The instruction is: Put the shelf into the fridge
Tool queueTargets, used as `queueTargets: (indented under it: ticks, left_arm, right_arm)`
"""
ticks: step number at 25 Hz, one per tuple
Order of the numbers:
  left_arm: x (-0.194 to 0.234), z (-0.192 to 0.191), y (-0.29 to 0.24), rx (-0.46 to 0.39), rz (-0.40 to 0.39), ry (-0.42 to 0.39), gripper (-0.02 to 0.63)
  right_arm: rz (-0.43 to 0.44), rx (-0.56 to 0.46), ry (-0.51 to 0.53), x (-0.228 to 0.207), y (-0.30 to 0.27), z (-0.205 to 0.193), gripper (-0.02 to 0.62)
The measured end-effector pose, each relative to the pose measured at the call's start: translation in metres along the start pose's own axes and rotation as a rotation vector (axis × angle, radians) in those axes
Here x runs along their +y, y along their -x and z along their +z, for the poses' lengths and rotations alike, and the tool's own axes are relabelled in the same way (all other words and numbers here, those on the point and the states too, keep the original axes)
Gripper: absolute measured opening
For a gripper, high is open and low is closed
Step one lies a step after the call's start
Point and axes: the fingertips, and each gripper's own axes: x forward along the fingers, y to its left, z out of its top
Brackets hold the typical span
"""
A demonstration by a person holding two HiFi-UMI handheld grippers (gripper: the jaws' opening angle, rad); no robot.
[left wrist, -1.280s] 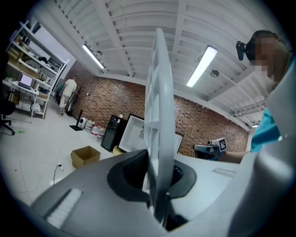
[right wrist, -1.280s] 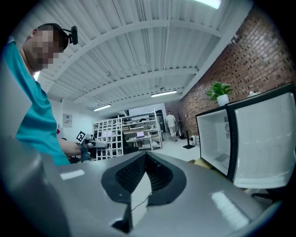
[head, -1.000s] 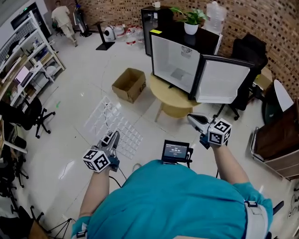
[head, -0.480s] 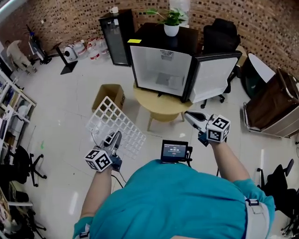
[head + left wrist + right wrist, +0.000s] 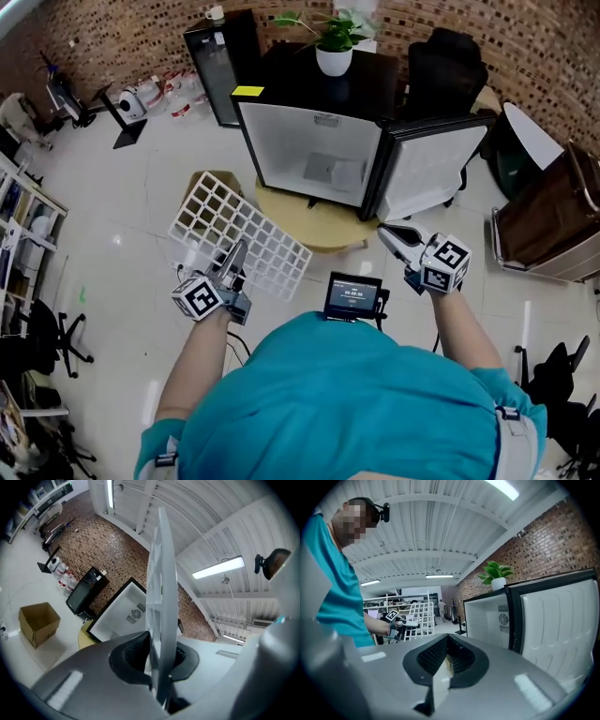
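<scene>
White grid shelf (image 5: 234, 230), fridge (image 5: 309, 141) finished black outside and white within, wall (image 5: 122, 33) patterned in red-brown brick, teal shirt (image 5: 347, 403)

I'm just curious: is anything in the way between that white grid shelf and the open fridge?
Nothing visible. The white grid shelf, clamped in the left tongs, is held before the black mini fridge, whose door is swung wide.

White grid shelf held up before the open fridge

The shelf (image 5: 246, 234) — a white lattice of square cells — hangs tilted in the air, its near edge clamped in the left gripper (image 5: 234, 258), in front and left of the fridge (image 5: 314, 155). The fridge is a small black cabinet with a white interior, standing on a low round table (image 5: 323, 227), its door (image 5: 429, 176) swung wide to the right.
</scene>
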Motion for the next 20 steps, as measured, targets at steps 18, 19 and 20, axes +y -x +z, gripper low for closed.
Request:
queueTargets:
  ticks: [18,19,20]
  left_arm:
    - [0.084,0.093,-0.176,0.006,-0.385,0.286,0.029]
    - [0.102,0.102,-0.186,0.028,-0.386,0.316,0.029]
    - [0.121,0.107,-0.194,0.061,-0.360,0.356,0.029]
  right_arm:
    - [-0.190,0.061,-0.029,-0.111,-0.109,0.015,0.002]
    - [-0.216,0.063,-0.039,-0.119,-0.124,0.020,0.002]
    - [-0.241,0.063,-0.050,-0.128,-0.137,0.026,0.002]
